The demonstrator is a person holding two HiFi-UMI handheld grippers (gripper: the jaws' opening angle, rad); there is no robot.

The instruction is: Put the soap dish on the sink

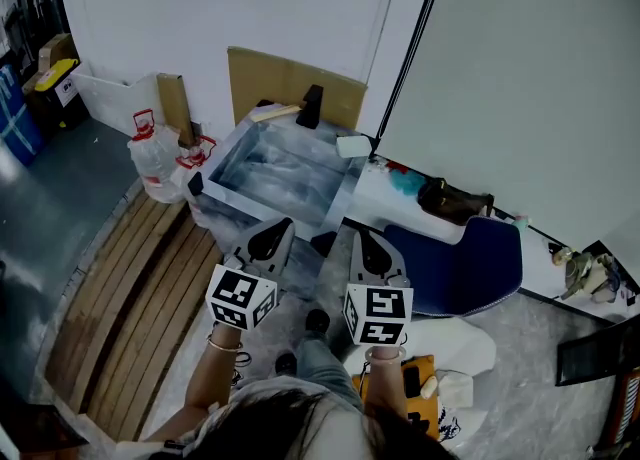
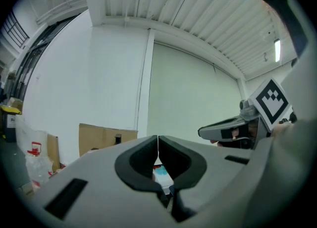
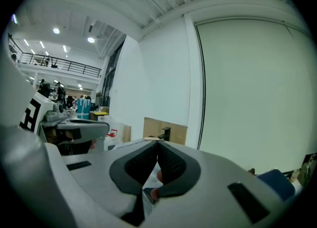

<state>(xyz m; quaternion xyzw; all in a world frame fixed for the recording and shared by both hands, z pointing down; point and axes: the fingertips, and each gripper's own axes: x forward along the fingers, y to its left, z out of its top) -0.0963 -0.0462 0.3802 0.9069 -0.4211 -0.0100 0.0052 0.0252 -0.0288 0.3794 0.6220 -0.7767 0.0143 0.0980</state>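
Observation:
A grey marbled sink [image 1: 238, 200] stands against the white wall, with a black tap [image 1: 311, 106] at its back rim. A small white oblong thing [image 1: 353, 146], possibly the soap dish, lies on the sink's back right corner. My left gripper [image 1: 272, 229] hovers just in front of the sink's near edge, and my right gripper [image 1: 366, 242] is beside it. In the left gripper view the left gripper [image 2: 157, 145] has its jaws together with nothing held. The right gripper [image 3: 157, 148] is likewise shut and empty in the right gripper view.
Right of the sink is a white shelf [image 1: 380, 210] with a teal item [image 1: 406, 183] and a dark item [image 1: 455, 199]. A blue seat [image 1: 465, 263] stands below it. Cardboard [image 1: 290, 83] leans behind the sink. Bottles [image 1: 155, 158] and a wooden pallet [image 1: 130, 298] are at the left.

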